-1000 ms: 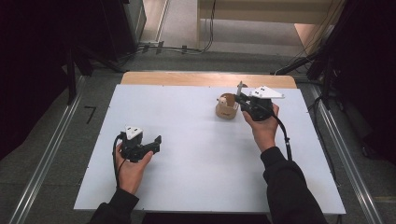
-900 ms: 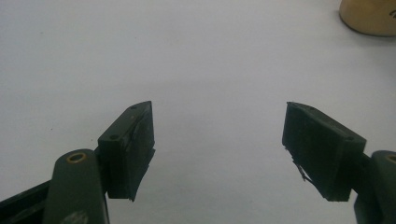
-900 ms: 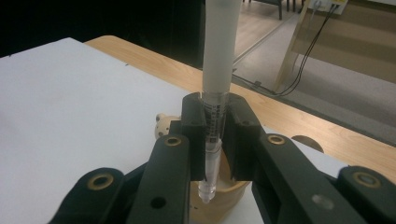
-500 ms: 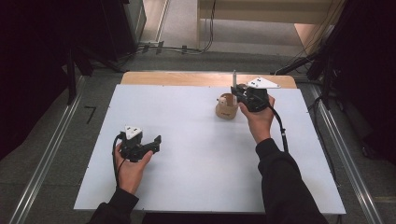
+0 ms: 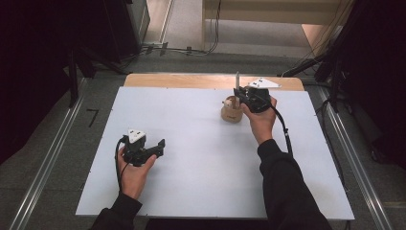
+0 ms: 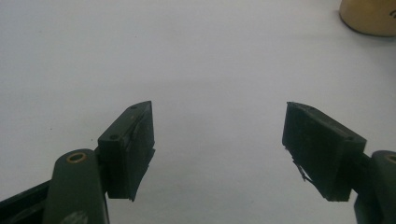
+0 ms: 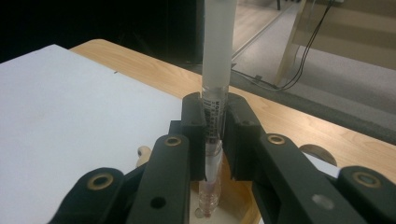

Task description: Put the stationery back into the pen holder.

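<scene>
Your left hand rests low on white table, near left front; left gripper points right, jaws wide apart, nothing between. Your right arm reaches forward to far right side; right gripper clamped on upright pen, tip down just above wooden holder. Holder stands near table's far edge.

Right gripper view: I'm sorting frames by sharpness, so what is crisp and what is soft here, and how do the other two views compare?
Right gripper view: the pen and claw are fairly sharp, the floor behind soft. Left gripper view: the open claw is dark, the white board evenly lit, the tan holder slightly blurred. High view: surroundings nearly black, the board bright.
</scene>
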Demonstrator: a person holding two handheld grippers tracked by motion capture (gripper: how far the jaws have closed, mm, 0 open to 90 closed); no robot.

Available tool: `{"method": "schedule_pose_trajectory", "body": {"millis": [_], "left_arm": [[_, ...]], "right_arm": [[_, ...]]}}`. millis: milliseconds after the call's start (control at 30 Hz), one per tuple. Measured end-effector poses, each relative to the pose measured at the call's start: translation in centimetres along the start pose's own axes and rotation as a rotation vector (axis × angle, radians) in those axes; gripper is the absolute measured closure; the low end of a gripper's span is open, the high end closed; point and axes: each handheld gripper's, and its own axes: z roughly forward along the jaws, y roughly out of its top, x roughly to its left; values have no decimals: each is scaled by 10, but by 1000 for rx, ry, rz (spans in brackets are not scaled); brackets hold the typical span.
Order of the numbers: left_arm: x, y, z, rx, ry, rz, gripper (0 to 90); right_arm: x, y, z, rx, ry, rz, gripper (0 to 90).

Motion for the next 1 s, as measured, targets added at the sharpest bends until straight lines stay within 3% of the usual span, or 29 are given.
{"method": "schedule_pose_trajectory", "body": {"millis": [733,1000], "left_arm": [[0,-1,1,11,2,4,256],[-1,-1,1,13,4,5,256]], "right_arm": [[-4,-26,23,73,-6,43,773],[-8,-31,22,83,5,64,732]]}}
